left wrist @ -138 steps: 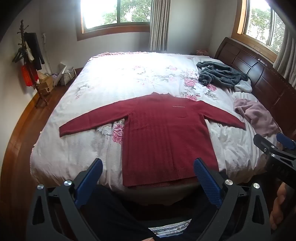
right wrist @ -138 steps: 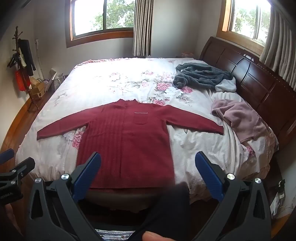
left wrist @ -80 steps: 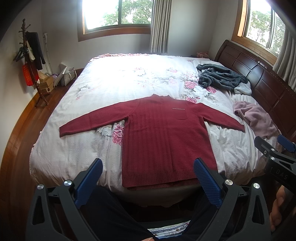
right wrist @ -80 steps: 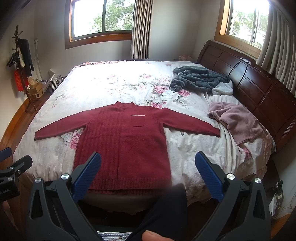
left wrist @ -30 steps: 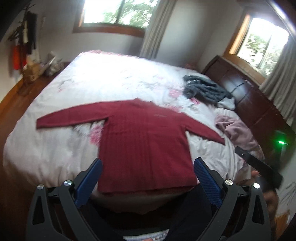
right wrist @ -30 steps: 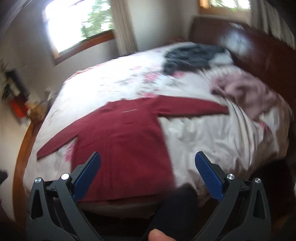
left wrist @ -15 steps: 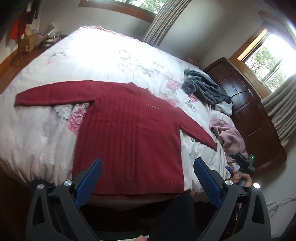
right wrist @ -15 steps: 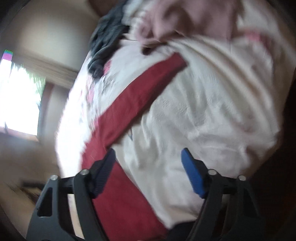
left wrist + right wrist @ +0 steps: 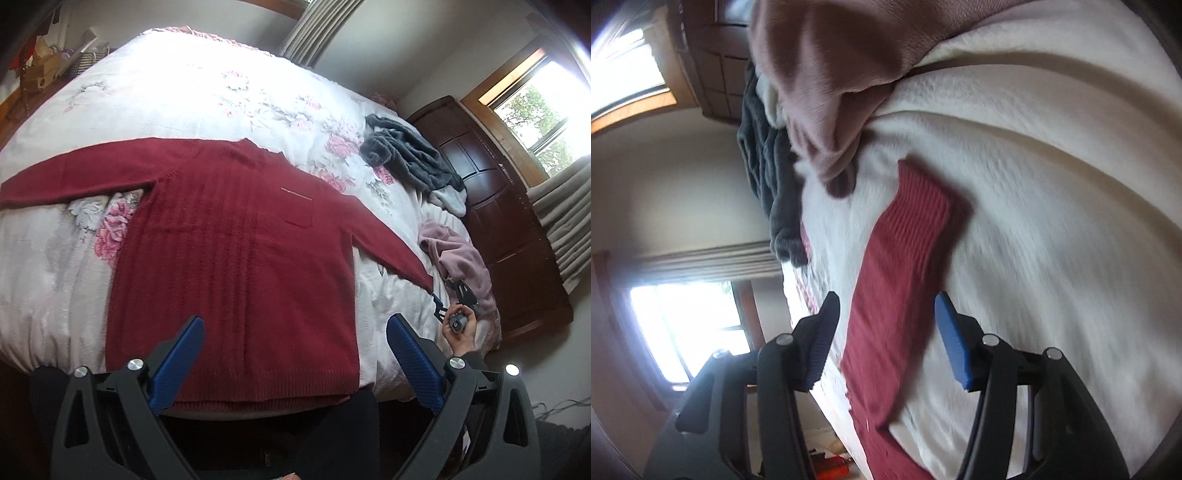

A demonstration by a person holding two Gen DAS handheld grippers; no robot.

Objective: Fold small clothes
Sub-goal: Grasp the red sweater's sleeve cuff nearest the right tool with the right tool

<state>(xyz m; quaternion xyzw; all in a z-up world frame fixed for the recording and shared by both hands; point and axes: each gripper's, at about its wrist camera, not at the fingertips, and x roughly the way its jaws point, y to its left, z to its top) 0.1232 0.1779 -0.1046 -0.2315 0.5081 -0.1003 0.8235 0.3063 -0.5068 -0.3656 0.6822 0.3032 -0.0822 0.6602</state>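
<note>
A red sweater (image 9: 236,251) lies spread flat and face up on the bed (image 9: 207,88), its hem along the near edge and both sleeves stretched out toward the side edges. The step in hand looks like the first fold: bringing a sleeve in over the body. The right claw (image 9: 884,317) sits low over the right sleeve cuff (image 9: 919,206), near the bed's right edge, its jaws partly open and straddling the sleeve with nothing gripped; the view is blurred by motion. In the left wrist view it shows small at the sleeve's tip, held in a hand (image 9: 460,330). The left claw (image 9: 293,343) hangs wide open and empty above the hem at the near edge. A pink garment (image 9: 456,258) lies just beside the cuff, with a grey garment (image 9: 410,158) farther up the bed. Next, the right claw likely needs to close on the cuff alone, clear of the pink cloth and the bedcover beneath, then carry it across the chest.
</note>
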